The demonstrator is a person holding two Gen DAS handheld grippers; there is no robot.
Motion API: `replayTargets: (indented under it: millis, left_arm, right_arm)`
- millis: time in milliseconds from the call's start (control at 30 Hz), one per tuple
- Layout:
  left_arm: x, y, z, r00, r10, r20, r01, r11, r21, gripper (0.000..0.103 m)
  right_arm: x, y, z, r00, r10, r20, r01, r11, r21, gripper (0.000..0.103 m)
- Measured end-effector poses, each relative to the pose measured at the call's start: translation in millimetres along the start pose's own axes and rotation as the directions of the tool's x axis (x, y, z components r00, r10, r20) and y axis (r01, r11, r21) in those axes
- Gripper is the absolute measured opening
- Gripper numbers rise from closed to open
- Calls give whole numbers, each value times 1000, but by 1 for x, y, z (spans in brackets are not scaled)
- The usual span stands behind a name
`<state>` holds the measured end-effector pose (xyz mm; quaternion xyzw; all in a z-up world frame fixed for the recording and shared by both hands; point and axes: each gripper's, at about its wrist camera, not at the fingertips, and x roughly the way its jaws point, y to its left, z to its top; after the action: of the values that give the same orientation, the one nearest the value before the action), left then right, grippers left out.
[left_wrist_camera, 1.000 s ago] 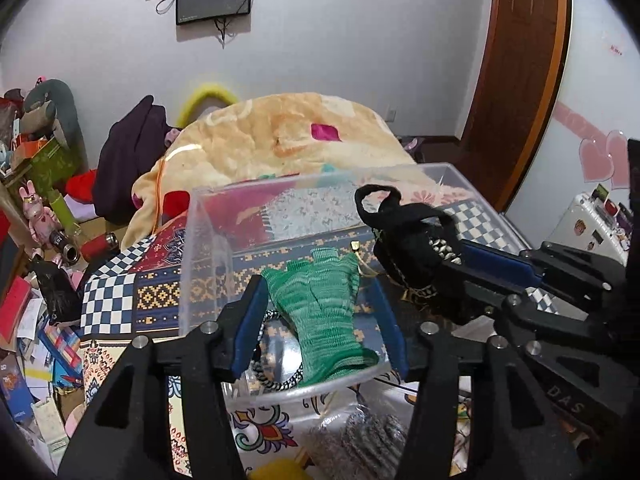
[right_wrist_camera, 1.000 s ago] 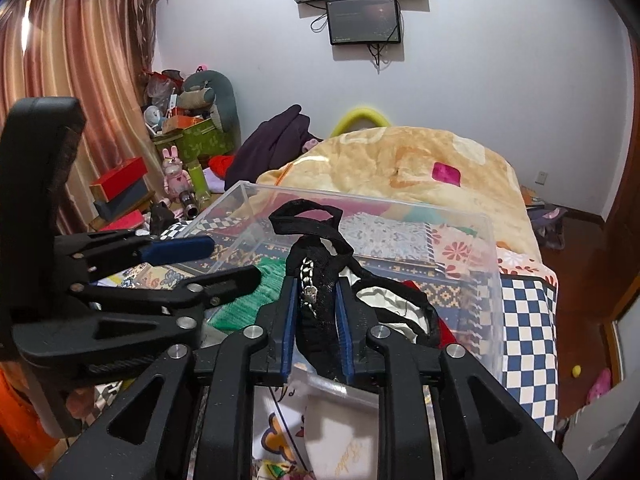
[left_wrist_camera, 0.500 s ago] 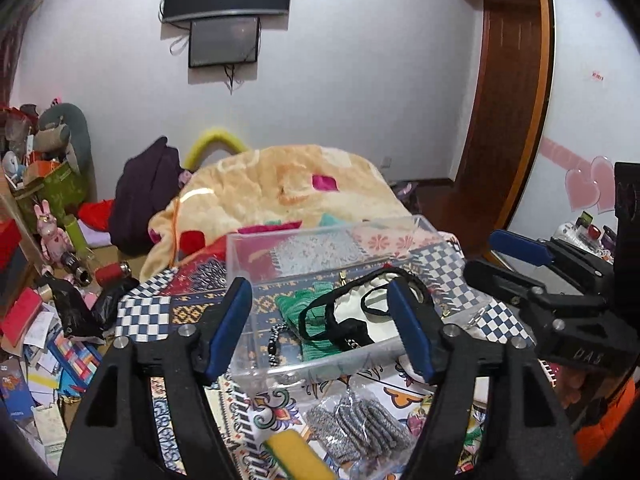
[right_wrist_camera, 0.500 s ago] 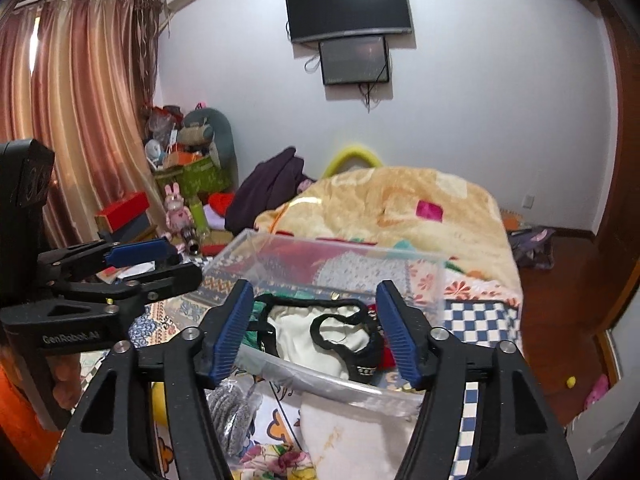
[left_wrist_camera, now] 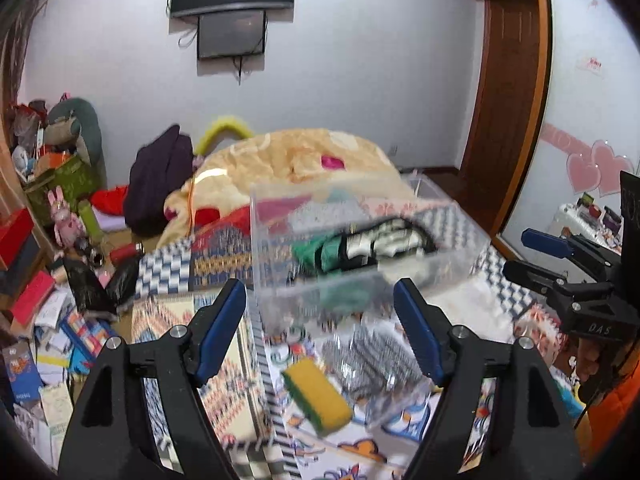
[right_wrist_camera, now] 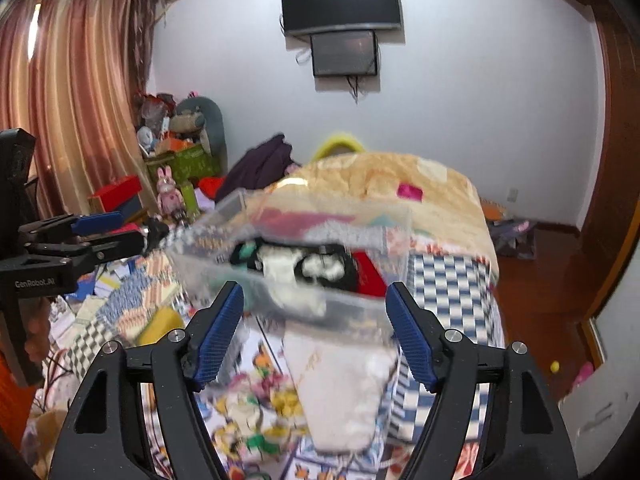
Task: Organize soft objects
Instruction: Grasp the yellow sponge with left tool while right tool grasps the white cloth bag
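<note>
Grippers: left (left_wrist_camera: 320, 332), right (right_wrist_camera: 314, 332) wide open, empty, pulled farther from bin (left_wrist_camera: 360, 276).

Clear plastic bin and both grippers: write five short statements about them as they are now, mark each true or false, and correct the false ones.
1. The left gripper is open and holds nothing. True.
2. The right gripper is clamped on a black strap. False: its jaws are spread wide and empty.
3. The clear plastic bin holds a green knit item and a black strappy item. True.
4. The yellow sponge lies inside the bin. False: it lies on the patterned cloth in front of the bin, outside it.
5. A bag of grey items lies beside the sponge. True.
</note>
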<state>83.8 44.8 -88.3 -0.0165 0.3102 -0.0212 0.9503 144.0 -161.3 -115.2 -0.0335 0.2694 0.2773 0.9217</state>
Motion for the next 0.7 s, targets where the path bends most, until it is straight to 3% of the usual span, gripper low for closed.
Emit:
replayTargets:
  millis: [200,500,600,700]
  left_arm:
    - [20,5,-33,995,5,-96,-8,999,-34,76]
    - [34,12,-62,988,-22,-151,3,993,-122,76]
    - [39,12,-67,985,-31,-169,9,991,-130,64]
    - [40,11,-70,985,-29,-173,8,993,-121,54]
  right_arm:
    - [17,-12,-28,995,-15,-94,19,999,43,71]
    - [42,-24,-53,978,-2,-211,21,996,87,71]
    - [46,-26,-60,973,14,-231,12,994,109,70]
    - [43,-31,-61,977,17,-214,13,990,140,63]
